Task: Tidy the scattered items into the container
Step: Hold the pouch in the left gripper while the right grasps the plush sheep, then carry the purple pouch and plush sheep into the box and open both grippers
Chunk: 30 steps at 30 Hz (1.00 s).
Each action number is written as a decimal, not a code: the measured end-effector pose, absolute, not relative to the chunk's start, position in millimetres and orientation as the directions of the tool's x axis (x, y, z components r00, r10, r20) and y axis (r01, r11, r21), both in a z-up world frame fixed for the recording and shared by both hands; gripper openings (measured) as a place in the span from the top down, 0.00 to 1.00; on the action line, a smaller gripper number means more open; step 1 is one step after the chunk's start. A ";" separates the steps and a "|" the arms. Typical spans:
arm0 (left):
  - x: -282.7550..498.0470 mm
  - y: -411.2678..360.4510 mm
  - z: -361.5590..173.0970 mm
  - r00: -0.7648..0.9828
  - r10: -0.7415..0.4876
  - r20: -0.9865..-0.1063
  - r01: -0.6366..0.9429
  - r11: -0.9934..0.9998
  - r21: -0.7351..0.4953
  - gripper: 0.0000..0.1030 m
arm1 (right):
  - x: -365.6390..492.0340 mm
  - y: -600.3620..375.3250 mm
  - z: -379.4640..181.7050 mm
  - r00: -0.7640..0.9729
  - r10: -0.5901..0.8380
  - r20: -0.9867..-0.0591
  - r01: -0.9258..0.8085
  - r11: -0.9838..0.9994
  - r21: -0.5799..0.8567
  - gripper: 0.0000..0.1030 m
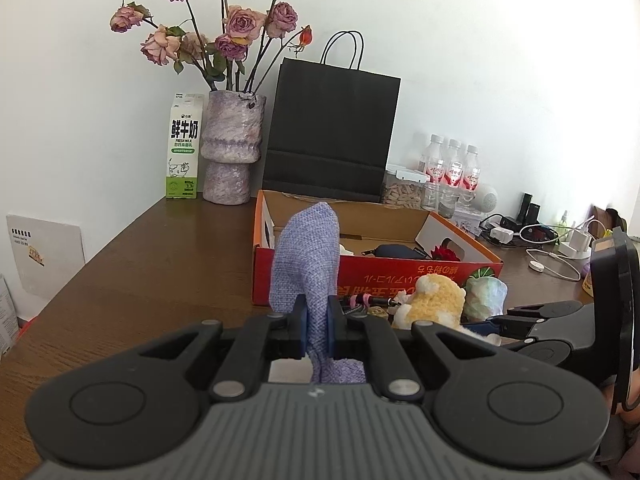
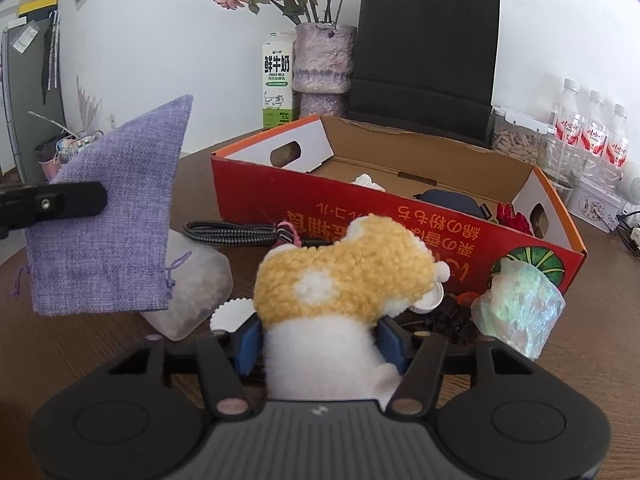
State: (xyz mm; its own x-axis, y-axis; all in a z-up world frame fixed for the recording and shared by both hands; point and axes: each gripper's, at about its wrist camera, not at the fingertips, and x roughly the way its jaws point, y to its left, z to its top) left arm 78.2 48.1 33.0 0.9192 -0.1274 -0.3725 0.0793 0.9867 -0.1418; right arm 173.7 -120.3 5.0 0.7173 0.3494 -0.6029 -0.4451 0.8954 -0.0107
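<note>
One pouch [image 1: 305, 264] is clamped by the left gripper [image 1: 317, 330]; one plush [image 2: 340, 280] pinched by the right gripper [image 2: 320, 338]; one box [image 2: 400, 216] mid-desk.

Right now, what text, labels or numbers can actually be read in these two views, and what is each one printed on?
"鲜牛奶" and "FRESH MILK": on the milk carton beside the vase; its "3.3" near the base shows in the left wrist view.
Upside-down white characters along the red cardboard box front: only fragments, not reliably readable.
Red labels on the water bottles: too blurred.
White card against the wall: too small.
</note>
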 end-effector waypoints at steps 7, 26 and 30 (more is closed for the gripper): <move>74.9 47.6 39.3 0.927 -0.120 -0.356 0.075 0.988 -0.137 0.91 | 165.7 -126.4 21.0 0.753 0.367 -0.547 -0.448 0.894 -0.016 0.49; 116.8 8.4 107.3 0.970 -0.144 -0.197 0.125 0.987 -0.103 0.91 | 178.5 -159.7 109.7 0.906 0.321 -0.276 -0.345 0.938 -0.043 0.49; 149.1 0.4 122.8 0.974 -0.159 -0.159 0.138 0.981 -0.138 0.91 | 203.6 -161.5 120.6 0.914 0.321 -0.247 -0.330 0.944 0.002 0.49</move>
State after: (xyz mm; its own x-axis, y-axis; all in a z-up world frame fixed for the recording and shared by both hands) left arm 149.1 0.4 122.8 0.9744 -0.1594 -0.1587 0.1379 0.9807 -0.1382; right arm 203.6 -161.5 120.6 0.9143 0.3207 -0.2474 -0.3304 0.9438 0.0025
